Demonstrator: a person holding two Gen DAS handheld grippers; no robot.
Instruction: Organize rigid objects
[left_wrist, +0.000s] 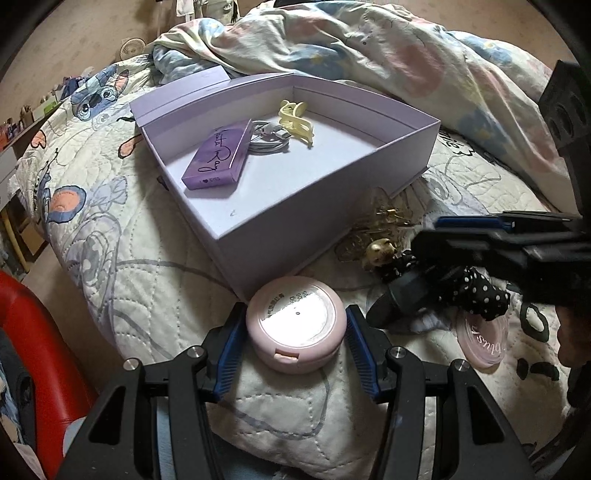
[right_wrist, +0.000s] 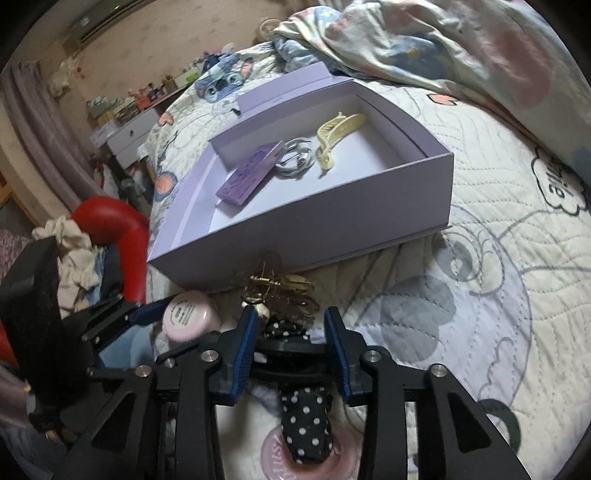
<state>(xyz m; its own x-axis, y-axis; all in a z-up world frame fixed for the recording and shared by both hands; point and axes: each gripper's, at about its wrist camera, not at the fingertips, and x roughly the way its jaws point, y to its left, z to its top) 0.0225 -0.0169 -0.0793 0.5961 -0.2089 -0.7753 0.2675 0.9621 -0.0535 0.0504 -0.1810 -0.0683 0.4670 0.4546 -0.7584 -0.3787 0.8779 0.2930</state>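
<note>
A round pink compact (left_wrist: 295, 328) rests on the quilted bed cover just in front of an open lilac box (left_wrist: 325, 218), and my left gripper (left_wrist: 295, 314) is shut on it with a blue pad against each side. The box holds a flat purple case (left_wrist: 218, 155), a coiled white cable (left_wrist: 269, 138) and a yellow claw clip (left_wrist: 295, 118). My right gripper (right_wrist: 290, 314) stands open around a black polka-dot bow (right_wrist: 306, 421), its pads clear of the fabric. Gold hair clips (right_wrist: 280, 288) lie just beyond its fingertips. A clear pink lid (left_wrist: 480, 339) sits under the bow.
A crumpled floral duvet (left_wrist: 369, 44) is heaped behind the box. A red curved chair arm (left_wrist: 29, 314) stands beside the bed at the left. A shelf with small items (right_wrist: 122, 107) runs along the far wall. Bare quilt (right_wrist: 480, 295) stretches to the right of the box.
</note>
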